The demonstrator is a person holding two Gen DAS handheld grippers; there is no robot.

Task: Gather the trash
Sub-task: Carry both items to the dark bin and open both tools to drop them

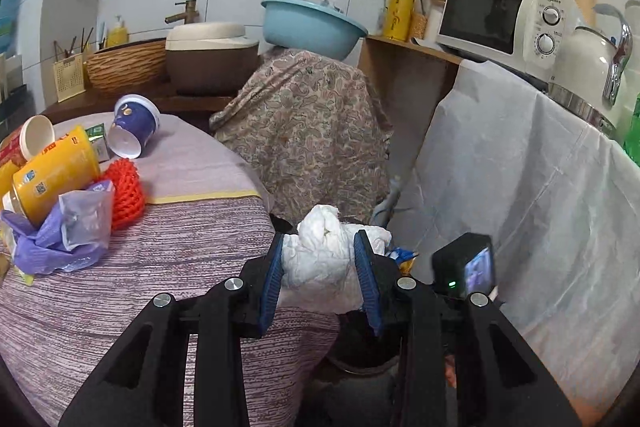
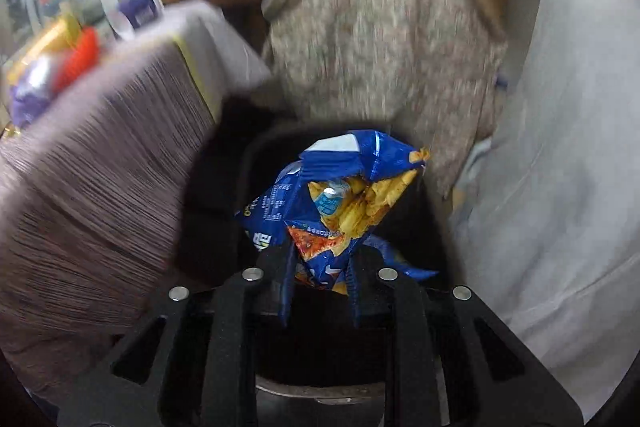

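a crumpled white tissue wad [image 1: 320,259] is pinched in the left gripper [image 1: 322,267] beside the table edge; a blue snack bag [image 2: 332,203], light and crinkly, is pinched low by the right gripper [image 2: 320,287] over a dark bin [image 2: 256,163]. beyond, cups [image 1: 56,167] are left on the table [image 1: 180,227].

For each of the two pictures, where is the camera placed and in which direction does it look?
Left wrist: sits behind the left gripper, looking forward over crumpled white tissue held between its blue pads toward the cloth-covered table and kitchen counter; the other gripper's camera shows at right.
Right wrist: sits behind the right gripper, looking down at a blue snack bag over a dark bin; blurred.
Both show the table, the paisley cloth and the white sheet.
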